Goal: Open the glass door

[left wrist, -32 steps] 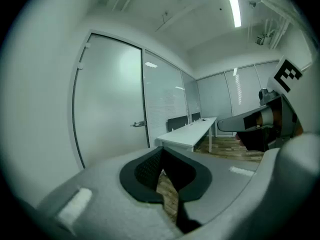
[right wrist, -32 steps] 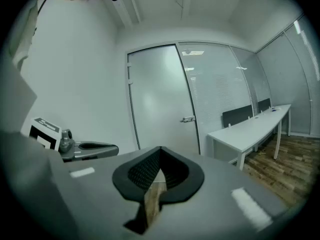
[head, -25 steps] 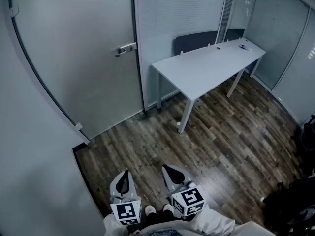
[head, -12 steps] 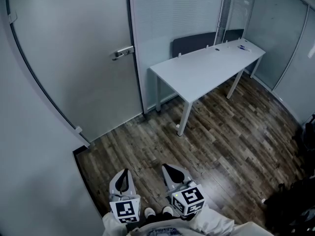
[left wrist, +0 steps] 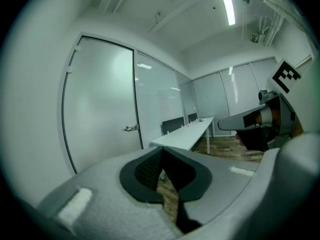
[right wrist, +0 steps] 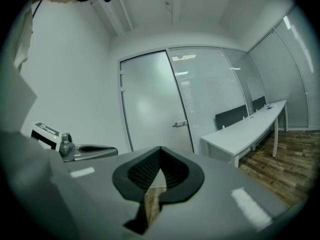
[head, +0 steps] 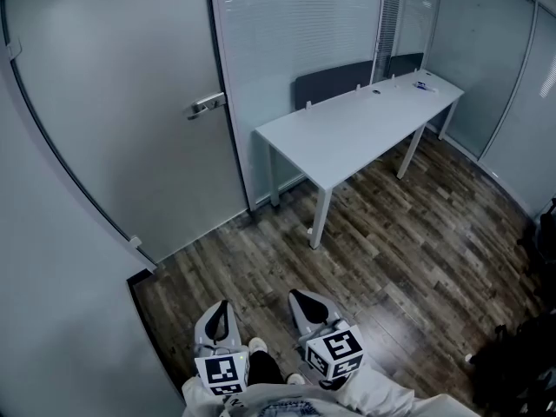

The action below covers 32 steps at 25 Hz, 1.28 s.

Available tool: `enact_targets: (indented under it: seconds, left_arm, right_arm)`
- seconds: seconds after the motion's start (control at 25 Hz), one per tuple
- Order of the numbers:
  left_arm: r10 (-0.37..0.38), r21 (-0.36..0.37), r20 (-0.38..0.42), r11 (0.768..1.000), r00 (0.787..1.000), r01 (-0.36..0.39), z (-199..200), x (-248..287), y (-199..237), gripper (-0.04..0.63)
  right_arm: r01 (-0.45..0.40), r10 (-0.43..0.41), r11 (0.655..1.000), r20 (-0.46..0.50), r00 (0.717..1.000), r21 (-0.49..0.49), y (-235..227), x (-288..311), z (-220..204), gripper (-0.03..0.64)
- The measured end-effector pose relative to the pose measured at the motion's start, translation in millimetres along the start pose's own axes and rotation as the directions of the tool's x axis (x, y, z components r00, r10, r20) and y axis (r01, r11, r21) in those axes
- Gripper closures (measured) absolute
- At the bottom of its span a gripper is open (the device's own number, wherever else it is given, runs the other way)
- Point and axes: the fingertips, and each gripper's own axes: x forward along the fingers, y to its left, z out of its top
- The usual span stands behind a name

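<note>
Left hand-held gripper (head: 219, 307) and right hand-held gripper (head: 297, 297) hang closed and empty, far from the shut glass door (head: 122, 120); closed jaws may glance off its lever handle (head: 207, 104) instead of pressing it.

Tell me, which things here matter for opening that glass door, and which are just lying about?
For the job: frosted glass door; its silver metal lever handle; left gripper and right gripper, both shut, empty and well short of the door.

Just lying about: long white table; dark panel behind it; small blue item on the table's far end.
</note>
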Motion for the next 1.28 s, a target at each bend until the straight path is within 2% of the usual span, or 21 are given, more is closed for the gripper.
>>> enact_targets:
  seconds: [0.4,0.84,1.28]
  left_arm:
    - [-0.042,-0.008,0.005,0.999,0.999,0.042,0.0,90.8,21.2,0.592]
    - [-0.045,-0.015,-0.03,0.999,0.999,0.045,4.6,215.9,103.6,0.592]
    - [-0.027,-0.034,-0.057,0.999,0.998,0.025,0.2,289.8,174.1,0.592]
  right_arm:
    - [0.03,-0.03,1.0,-0.029,0.999,-0.001,-41.0,75.7,3.0,0.611]
    - [0.045,-0.044,0.999,-0.047,0.998,0.012,-66.4,213.8,28.5,0.611]
    - [0.018,-0.017,1.0,-0.089,0.996,0.009,-69.8,323.3,39.2,0.611]
